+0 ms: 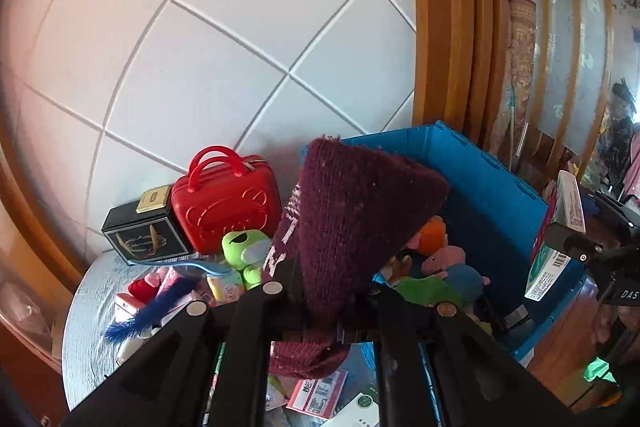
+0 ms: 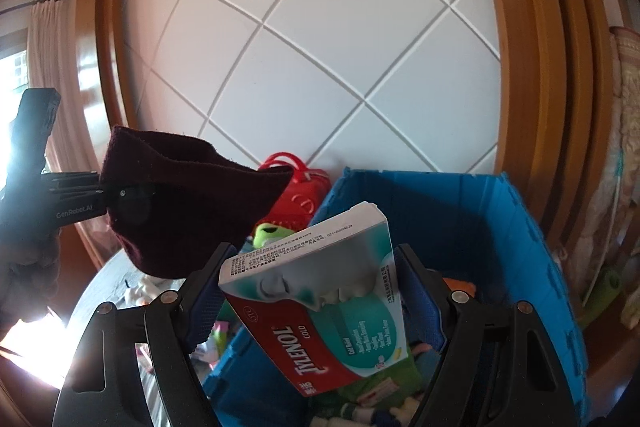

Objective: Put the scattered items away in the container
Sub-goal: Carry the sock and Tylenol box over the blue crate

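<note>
White quilted wall behind; cluttered counter (image 1: 92,291) w/ blue crate (image 2: 520,227) beside it. Both loads mid-carry: left gripper (image 1: 320,307) jaws clamped on maroon knit hat (image 1: 352,211), right gripper (image 2: 316,291) jaws pinching Tylenol box (image 2: 320,311) over crate. Next: release both inside.

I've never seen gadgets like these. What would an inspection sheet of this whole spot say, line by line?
Surface: round table with a pale cover, crowded.
Job's things: blue crate already holds plush toys; maroon knit cloth; Tylenol box.
Clutter: red toy case, black box, green plush, blue feather, small packets.
Grippers: left tool shut on the cloth; right tool clamps the Tylenol box over the crate.
Cables: nothing seen.
Surroundings: white quilted wall panel, wooden frame, curtain.
</note>
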### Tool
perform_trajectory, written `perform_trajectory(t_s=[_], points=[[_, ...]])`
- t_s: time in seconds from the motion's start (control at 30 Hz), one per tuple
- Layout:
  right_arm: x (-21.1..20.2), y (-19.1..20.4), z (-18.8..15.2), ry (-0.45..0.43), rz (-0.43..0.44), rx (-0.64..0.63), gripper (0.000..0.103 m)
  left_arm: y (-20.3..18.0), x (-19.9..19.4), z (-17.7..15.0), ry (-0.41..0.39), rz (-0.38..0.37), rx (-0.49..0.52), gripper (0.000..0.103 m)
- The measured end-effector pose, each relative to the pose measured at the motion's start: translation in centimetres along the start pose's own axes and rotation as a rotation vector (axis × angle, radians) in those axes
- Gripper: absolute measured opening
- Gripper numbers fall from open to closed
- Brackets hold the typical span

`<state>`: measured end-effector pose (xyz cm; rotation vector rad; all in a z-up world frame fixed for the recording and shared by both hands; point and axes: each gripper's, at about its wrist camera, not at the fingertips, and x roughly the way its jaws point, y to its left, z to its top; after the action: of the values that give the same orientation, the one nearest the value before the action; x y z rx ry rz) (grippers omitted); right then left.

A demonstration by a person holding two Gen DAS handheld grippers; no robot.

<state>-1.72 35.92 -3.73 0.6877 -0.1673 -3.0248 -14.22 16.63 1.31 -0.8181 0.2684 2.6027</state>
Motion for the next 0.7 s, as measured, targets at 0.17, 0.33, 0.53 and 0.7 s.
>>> perform_trajectory(t_s=[0.17,0.33,0.53,0.7], points=[[-0.6,-3.7,-0.8,0.004,-0.043,0.046,0.08,-3.2,2.9,1.6,0.024,-0.035,0.042,0.008],[-0.9,-6.4,-1.5,0.015,-0.073,0.077,0.08,-6.5,5.3,3.5,0.027,-0.077,0.076,0.008],[-0.8,-9.1,-1.9,0.023,-0.105,0.105,0.08,-9.6,7.6,5.7,0.025,-0.132,0.104,0.008],[-0.5,-10.6,-2.0,0.032,-0.127,0.128,0.08,-11.2,9.0,7.4,0.009,-0.155,0.121,0.008]])
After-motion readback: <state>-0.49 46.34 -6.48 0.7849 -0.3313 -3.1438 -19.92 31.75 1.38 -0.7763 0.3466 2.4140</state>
